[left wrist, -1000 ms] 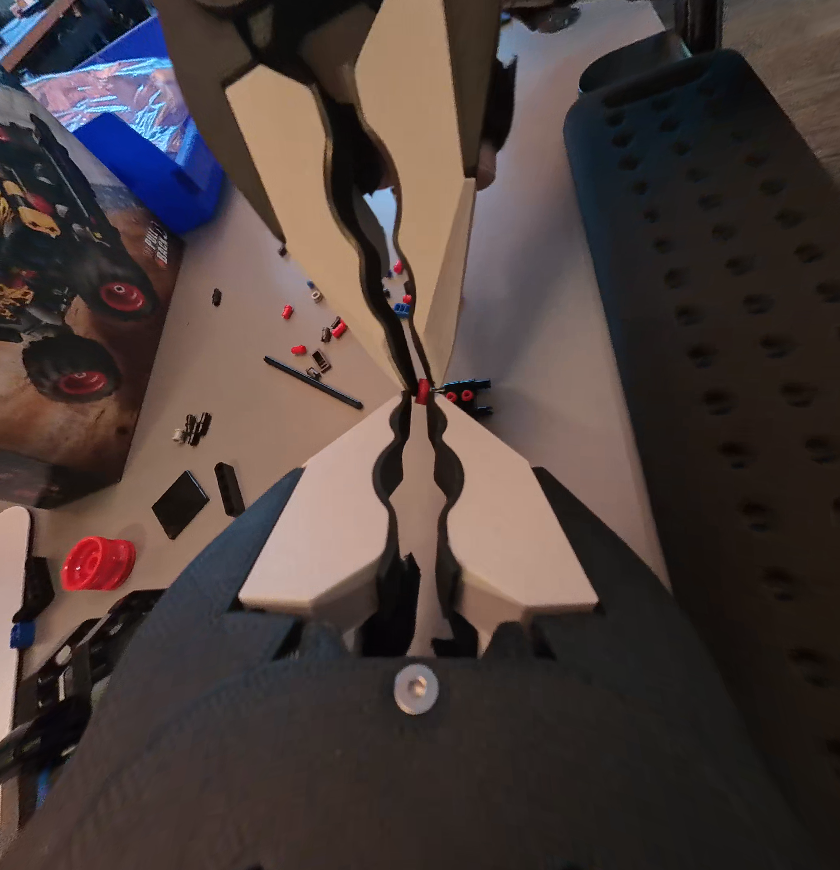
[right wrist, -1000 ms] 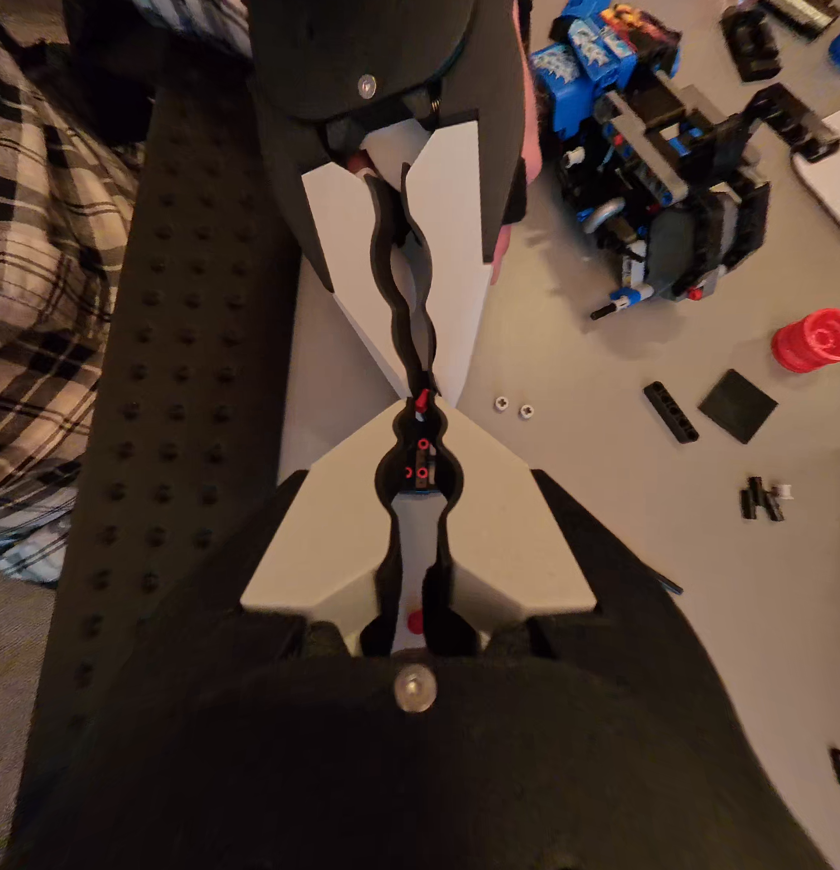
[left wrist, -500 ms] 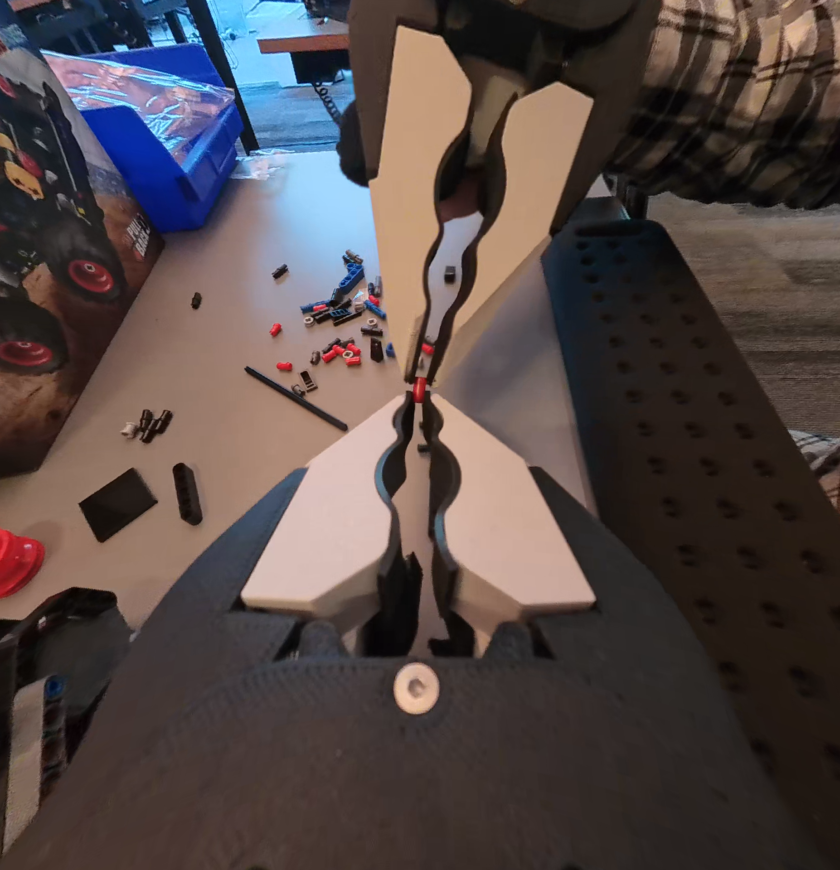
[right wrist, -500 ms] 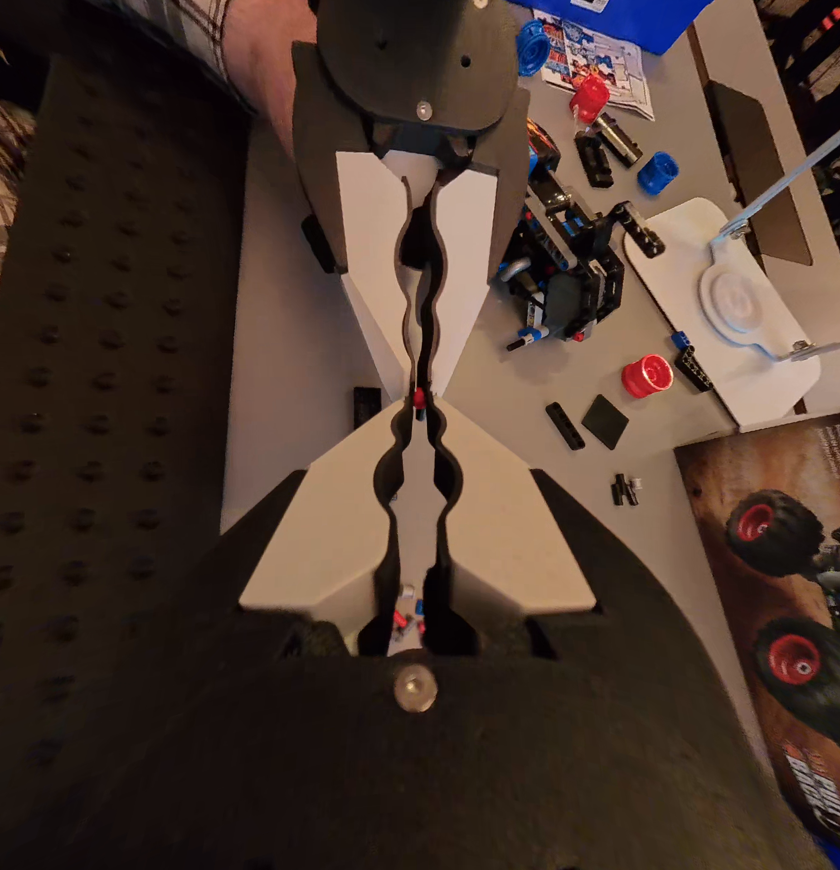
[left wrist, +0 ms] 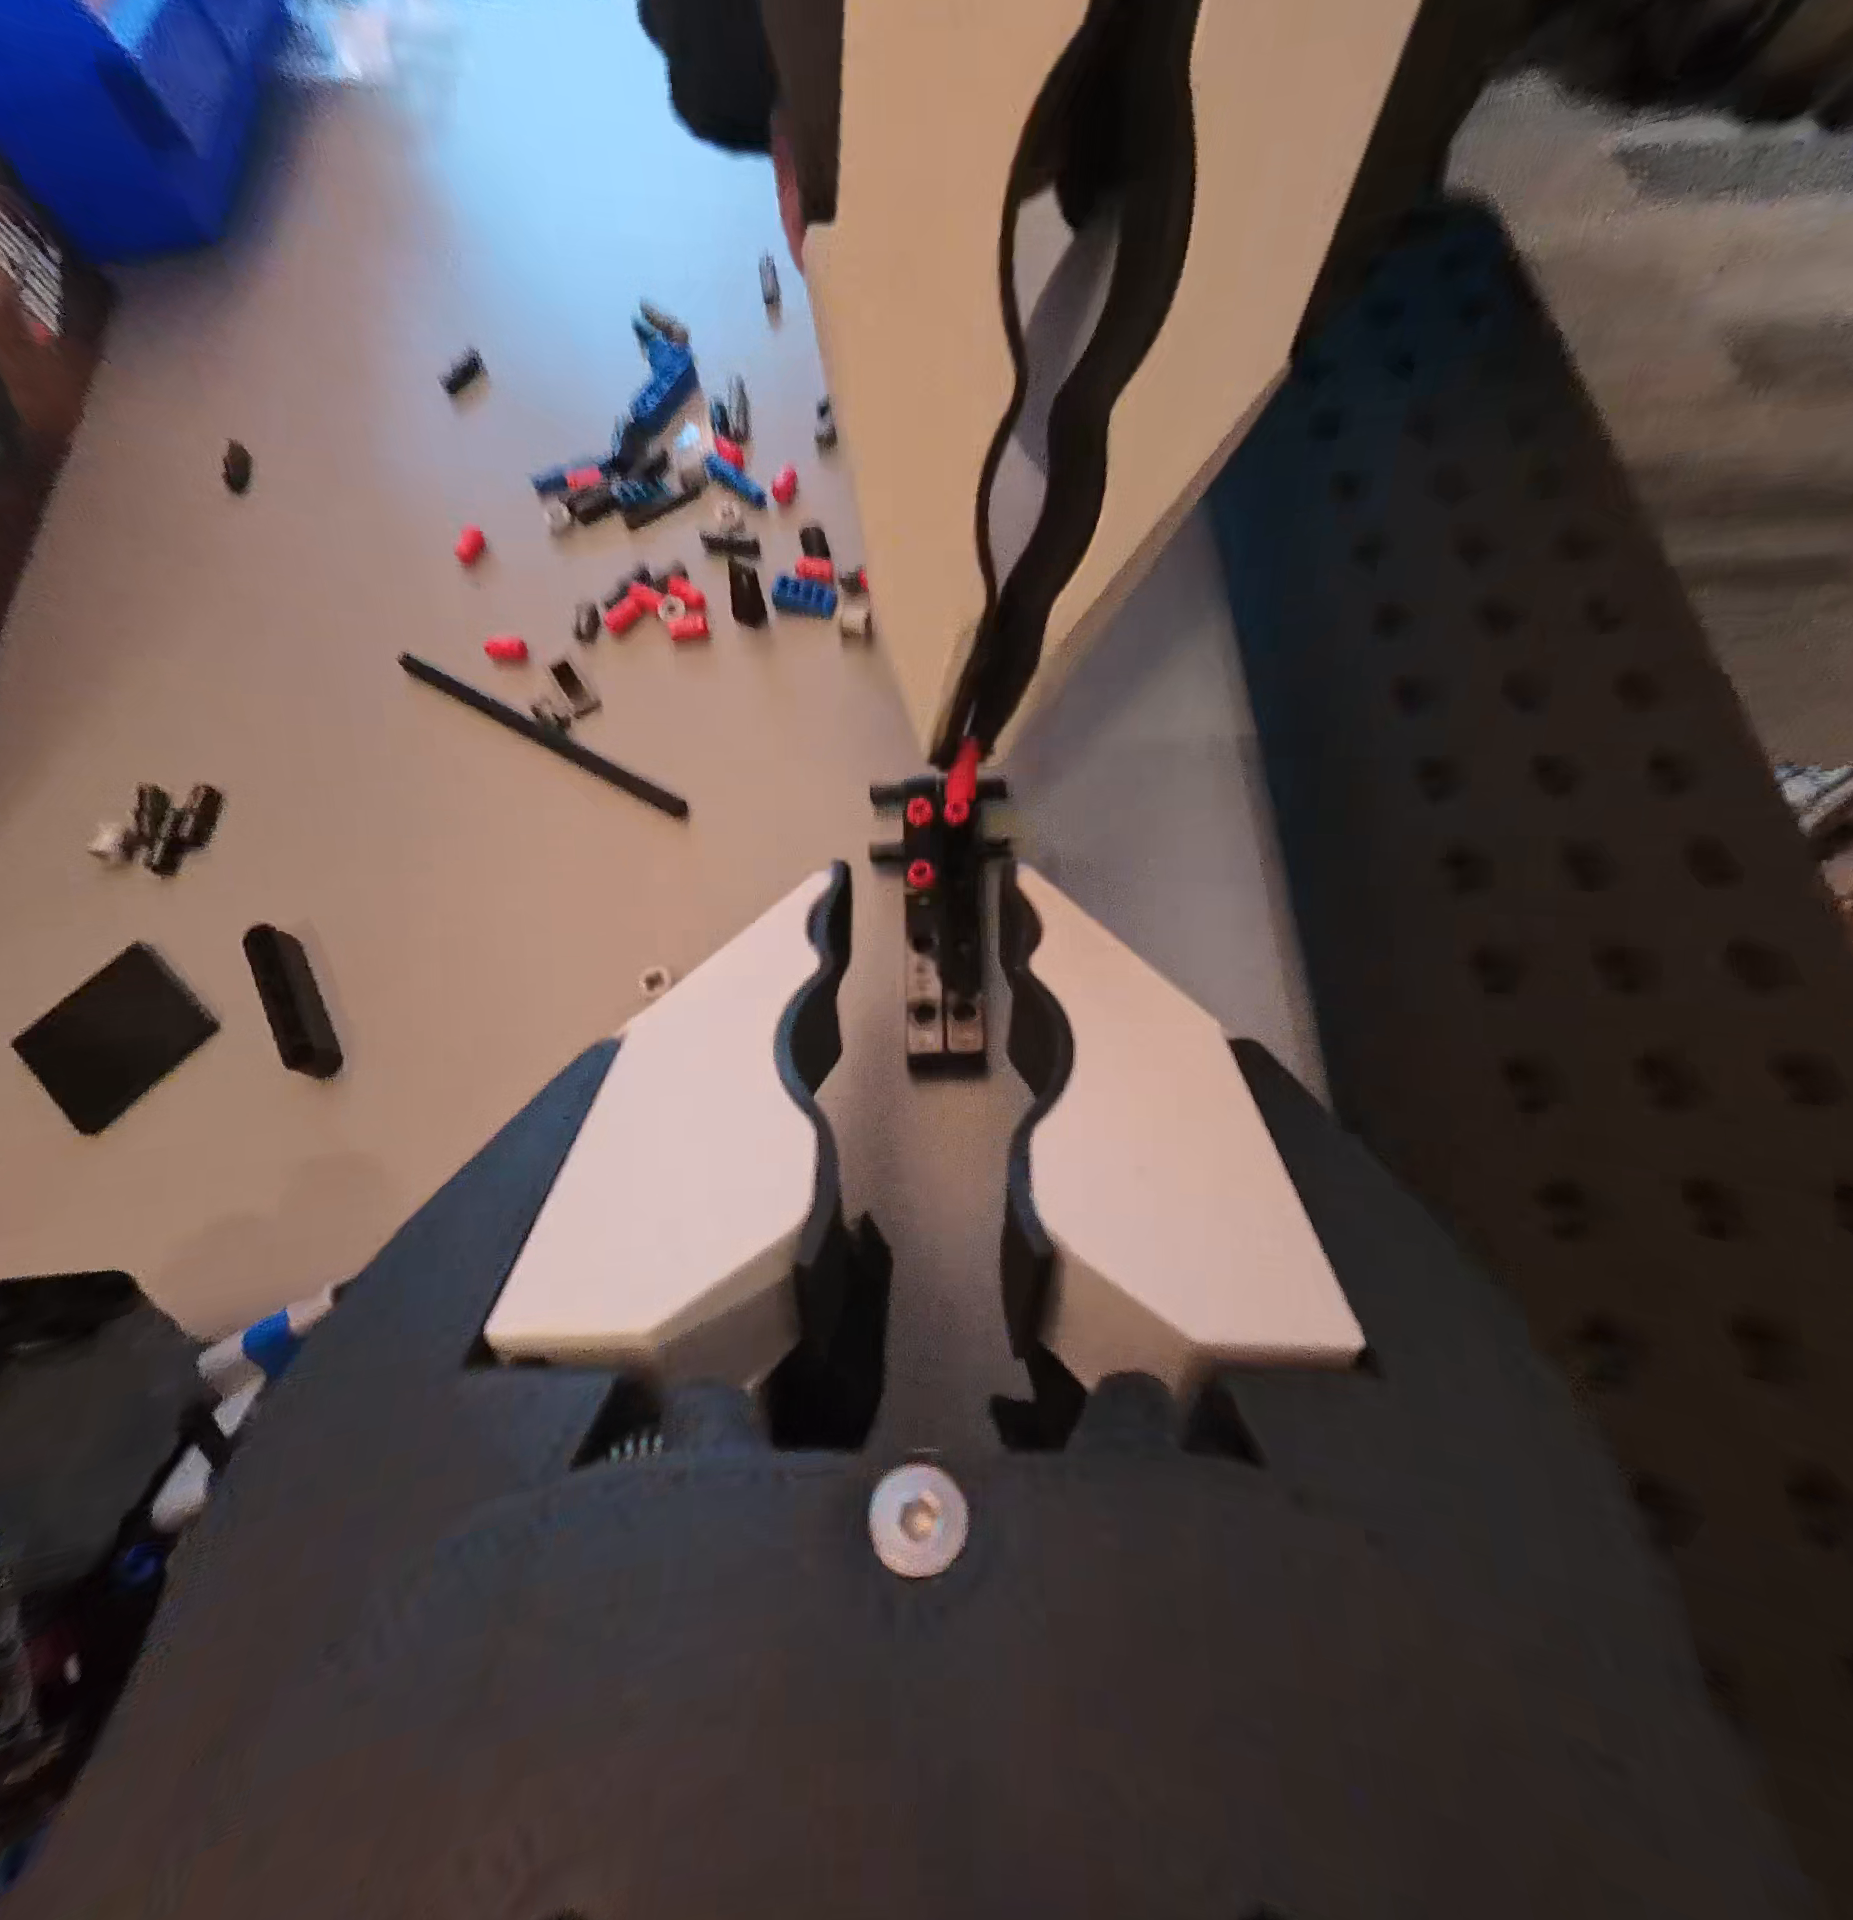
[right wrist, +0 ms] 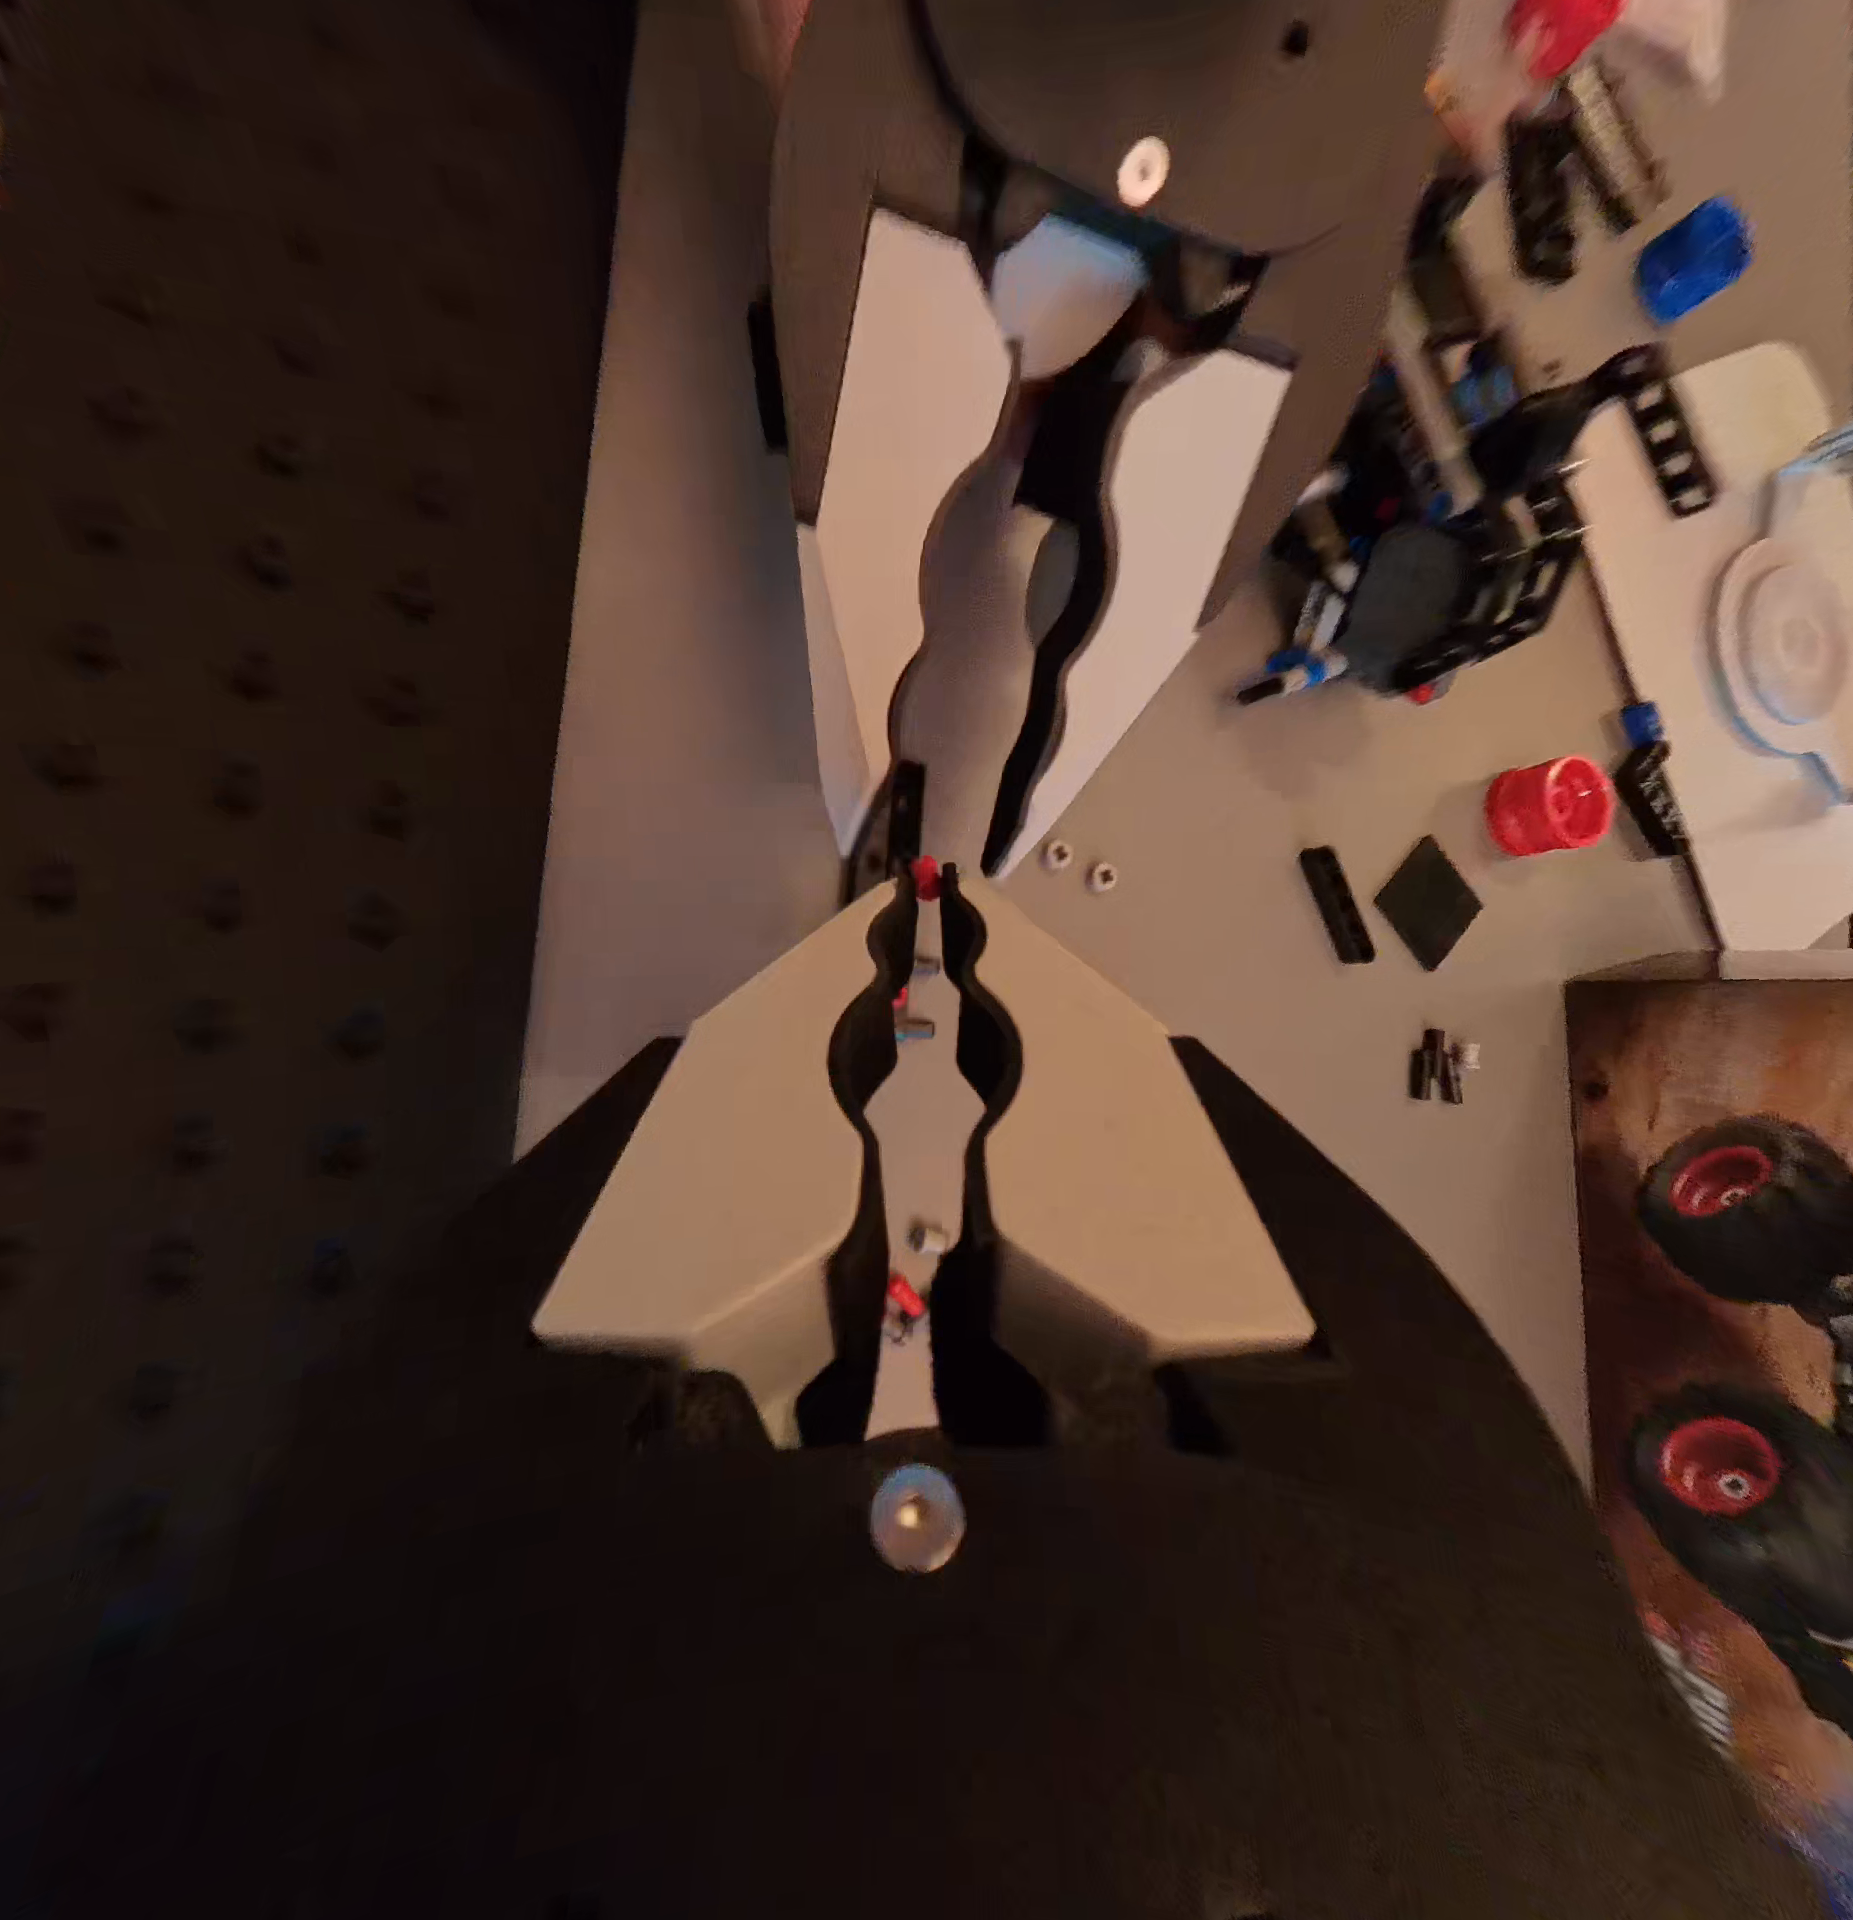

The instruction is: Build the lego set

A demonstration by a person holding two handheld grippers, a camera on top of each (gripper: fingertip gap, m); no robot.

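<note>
A small black beam assembly with red pins (left wrist: pixel 941 914) shows between the fingers of my left gripper (left wrist: pixel 924 883), which is open and empty; whether it rests on the grey table I cannot tell. My right gripper (left wrist: pixel 963 743) reaches in from above, shut on a red pin (left wrist: pixel 960 774) that touches the assembly's far end. In the right wrist view, my right gripper (right wrist: pixel 928 883) pinches the red pin (right wrist: pixel 924 876) at its tips. The open left gripper (right wrist: pixel 937 857) faces it, with the black beam (right wrist: pixel 898 821) by one finger.
Loose red, blue and black pieces (left wrist: pixel 683 540) and a long black axle (left wrist: pixel 543 732) lie to the left. A black tile (right wrist: pixel 1426 902), a red wheel hub (right wrist: pixel 1550 805), the partly built vehicle (right wrist: pixel 1441 582), a white tray (right wrist: pixel 1680 748) and the set's box (right wrist: pixel 1732 1351) are nearby. A black perforated mat (left wrist: pixel 1576 935) borders the table. Both grippers' tips are close together, under 4 cm apart.
My left gripper has opened and let go; it was shut at the red pin before. My right gripper stays shut on the red pin. Both views have shifted.
</note>
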